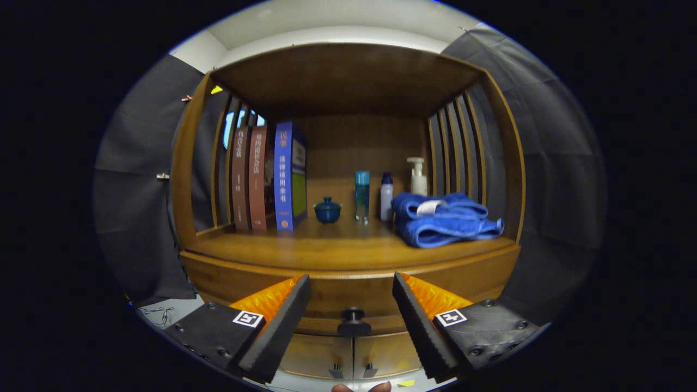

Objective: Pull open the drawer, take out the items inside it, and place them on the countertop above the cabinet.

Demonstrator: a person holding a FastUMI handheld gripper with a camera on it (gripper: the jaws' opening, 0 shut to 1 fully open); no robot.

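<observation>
The gripper view rides on the tongs [352,283], facing the cabinet [348,294] head-on from near, about level with its worktop [326,250], it seems.

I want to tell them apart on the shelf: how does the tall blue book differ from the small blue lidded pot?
The tall blue book stands upright, thin and flat-sided; the small blue lidded pot beside it is low and round. The book carries print; the pot looks plain. Both are blue and stand on the wooden countertop, beyond the open tongs.

Light falls from above, glaring softly off the countertop [305,251]. The cabinet [348,81] roof sits in shadow. Fisheye bends the edges hard; the open gripper [352,283] fingers look sharp.
</observation>
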